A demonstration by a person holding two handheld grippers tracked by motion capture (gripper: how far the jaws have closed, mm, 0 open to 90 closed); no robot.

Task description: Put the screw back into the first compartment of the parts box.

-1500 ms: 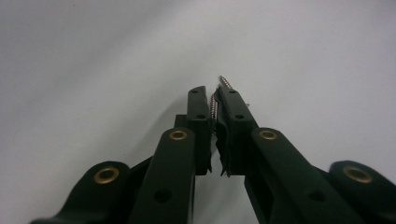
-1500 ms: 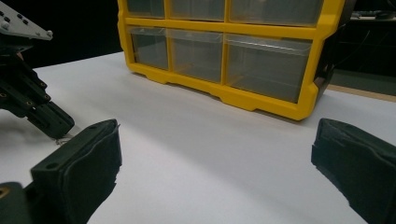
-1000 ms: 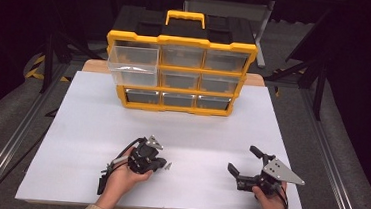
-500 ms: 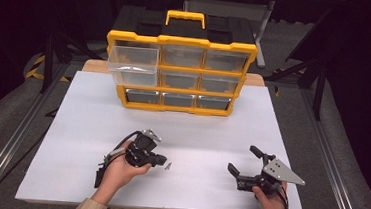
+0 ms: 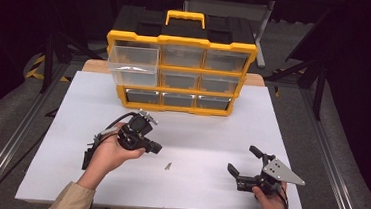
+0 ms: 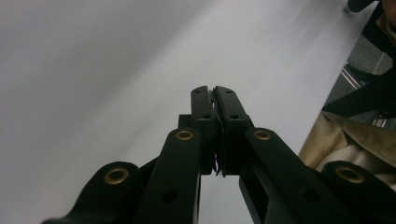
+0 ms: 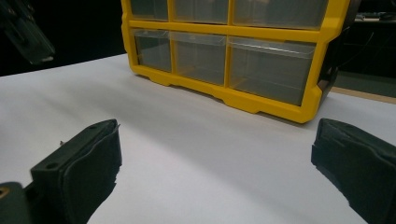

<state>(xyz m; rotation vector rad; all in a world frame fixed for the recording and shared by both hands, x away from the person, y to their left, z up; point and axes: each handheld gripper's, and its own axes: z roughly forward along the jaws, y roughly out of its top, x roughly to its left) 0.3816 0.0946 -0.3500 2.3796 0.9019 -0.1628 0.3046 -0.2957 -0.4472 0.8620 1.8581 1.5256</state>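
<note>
A tiny grey metal screw (image 5: pixel 167 166) lies on the white table (image 5: pixel 211 136) between both grippers, its long side running toward the yellow plastic drawer box (image 5: pixel 179 69). The left gripper (image 5: pixel 153 147) has its jaws pressed together. The right gripper (image 5: pixel 241 165) has its jaws wide apart.

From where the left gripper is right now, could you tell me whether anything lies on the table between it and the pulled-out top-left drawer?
Nothing visible does. Bare white table lies between the left gripper and the open drawer; the small screw lies nearer the person, off that path.
</note>
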